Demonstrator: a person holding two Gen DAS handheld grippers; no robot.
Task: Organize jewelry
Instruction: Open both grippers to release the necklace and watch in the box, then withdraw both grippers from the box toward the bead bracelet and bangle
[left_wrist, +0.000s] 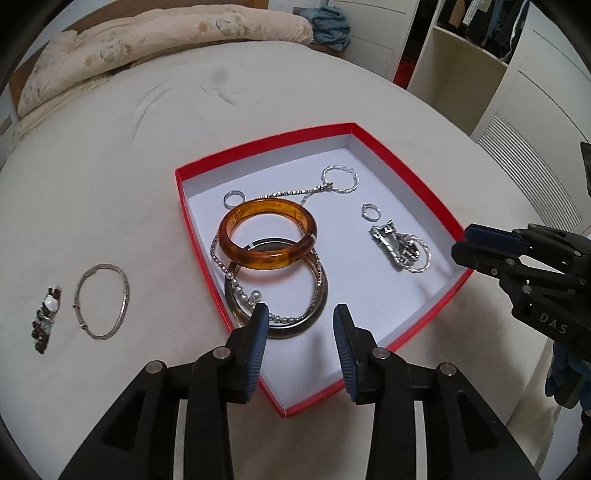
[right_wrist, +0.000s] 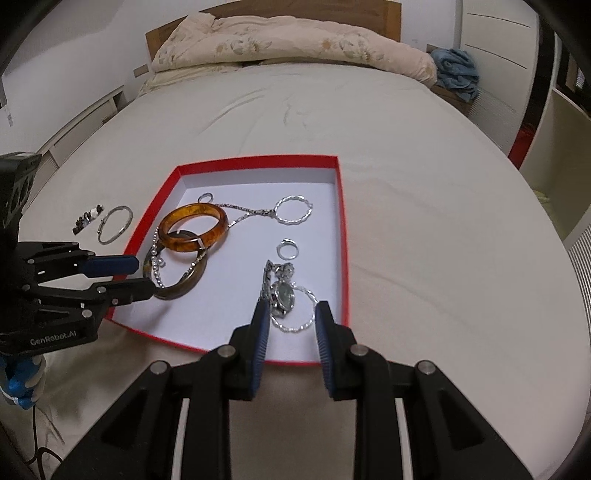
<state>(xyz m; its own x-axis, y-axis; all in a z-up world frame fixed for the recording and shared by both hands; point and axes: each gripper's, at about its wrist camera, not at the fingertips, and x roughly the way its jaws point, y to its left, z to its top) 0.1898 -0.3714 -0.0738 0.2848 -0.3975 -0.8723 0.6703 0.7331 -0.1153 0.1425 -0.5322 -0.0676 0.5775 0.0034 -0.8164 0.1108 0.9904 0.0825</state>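
A red-rimmed box (left_wrist: 410, 184) with a white floor lies on the bed and holds an amber bangle (left_wrist: 266, 232), a dark bangle (left_wrist: 317, 306), a pearl strand, a chain with a twisted ring (left_wrist: 340, 179), small rings and a watch (left_wrist: 400, 248). A thin silver bangle (left_wrist: 101, 301) and a beaded piece (left_wrist: 46, 319) lie on the sheet left of the box. My left gripper (left_wrist: 301, 332) is open and empty over the box's near corner. My right gripper (right_wrist: 291, 325) is open above the watch (right_wrist: 282, 295), holding nothing.
The bed sheet (right_wrist: 424, 240) spreads around the box. A folded quilt (right_wrist: 280, 40) and a blue towel (right_wrist: 456, 72) lie at the headboard end. White wardrobe shelves (left_wrist: 461, 74) stand to the right.
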